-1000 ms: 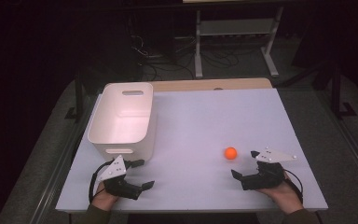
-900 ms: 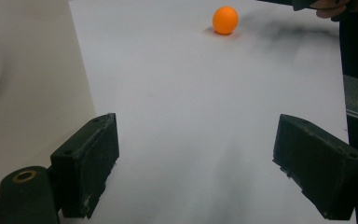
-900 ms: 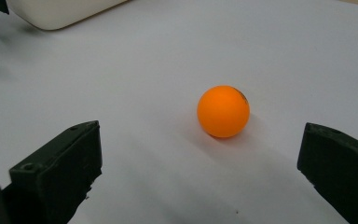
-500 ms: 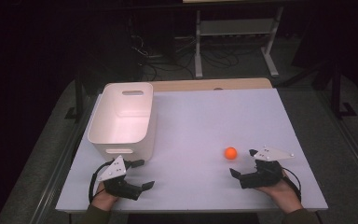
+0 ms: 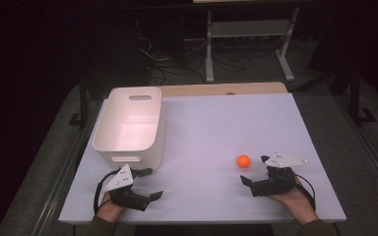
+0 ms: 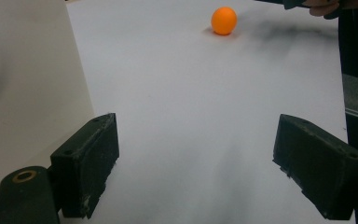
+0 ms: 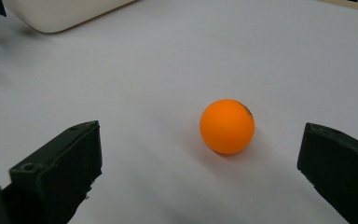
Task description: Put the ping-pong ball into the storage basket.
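The right gripper (image 5: pixel 256 172), a black two-jaw claw topped by a grey three-cornered plate, rests low on the white table (image 5: pixel 226 128) with its jaws spread wide and nothing between them. In the right gripper view the small glossy orange ball (image 7: pixel 227 126) sits on the bare tabletop just ahead of the jaws, nearer the right-hand jaw than the left, touching neither. A dark mark at the ball's upper right edge is too small to read. From above, the same ball (image 5: pixel 243 161) lies just beyond the claw's tips, toward the table's middle. The right hand (image 5: pixel 295 196) grips the claw from behind; its forearm is cut off by the bottom edge.

The left gripper (image 5: pixel 150 184), of the same build, is likewise released, jaws wide apart over empty tabletop. Just beside its left jaw stands the plain side of the white rectangular plastic bin (image 6: pixel 28 84), whose rim and interior are cut off in the left gripper view. From the high view the bin (image 5: pixel 150 132) stands directly ahead of this claw, a handle slot in its far wall. Far ahead of the left claw's jaws the ball (image 6: pixel 223 20) shows small, with the other claw's tip and fingers clipped at the top right corner. The left hand (image 5: pixel 109 209) is mostly hidden under the claw.

Beyond the table the room is dark; a pale metal stand (image 5: pixel 246 39) and floor cables are dimly visible.
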Action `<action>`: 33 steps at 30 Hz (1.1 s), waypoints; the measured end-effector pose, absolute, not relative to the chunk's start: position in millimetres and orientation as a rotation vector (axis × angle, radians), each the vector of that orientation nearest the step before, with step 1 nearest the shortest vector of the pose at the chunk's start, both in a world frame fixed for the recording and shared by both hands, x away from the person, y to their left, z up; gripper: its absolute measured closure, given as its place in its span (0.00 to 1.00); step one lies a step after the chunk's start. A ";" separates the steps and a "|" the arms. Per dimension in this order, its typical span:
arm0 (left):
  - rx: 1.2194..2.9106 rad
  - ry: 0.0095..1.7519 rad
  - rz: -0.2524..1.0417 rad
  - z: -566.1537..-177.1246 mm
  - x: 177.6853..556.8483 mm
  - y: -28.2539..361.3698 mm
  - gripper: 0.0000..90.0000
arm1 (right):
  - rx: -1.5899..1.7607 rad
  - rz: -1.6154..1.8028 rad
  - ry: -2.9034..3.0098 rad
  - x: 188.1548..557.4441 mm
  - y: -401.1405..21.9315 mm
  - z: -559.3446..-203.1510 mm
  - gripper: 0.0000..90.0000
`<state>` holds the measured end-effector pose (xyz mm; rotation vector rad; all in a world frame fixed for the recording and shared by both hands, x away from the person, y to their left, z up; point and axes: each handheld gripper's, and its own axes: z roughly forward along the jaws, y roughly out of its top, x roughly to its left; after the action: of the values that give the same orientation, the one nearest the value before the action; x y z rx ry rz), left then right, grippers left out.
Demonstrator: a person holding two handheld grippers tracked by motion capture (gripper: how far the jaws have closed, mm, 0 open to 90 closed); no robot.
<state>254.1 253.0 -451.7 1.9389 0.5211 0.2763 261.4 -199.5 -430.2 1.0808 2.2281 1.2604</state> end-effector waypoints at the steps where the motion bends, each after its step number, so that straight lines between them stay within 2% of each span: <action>1: 1.939 0.521 0.276 -451.7 254.0 252.9 0.16 | 1.082 1.261 2.229 261.7 -199.3 -430.3 0.00; 33: 1.938 0.520 0.279 -451.7 253.8 252.9 0.16 | 1.132 1.309 2.202 274.9 -196.5 -426.0 0.00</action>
<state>253.8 252.9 -451.7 1.9378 0.5199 0.2786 274.9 -196.5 -426.0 1.1316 2.2020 1.3095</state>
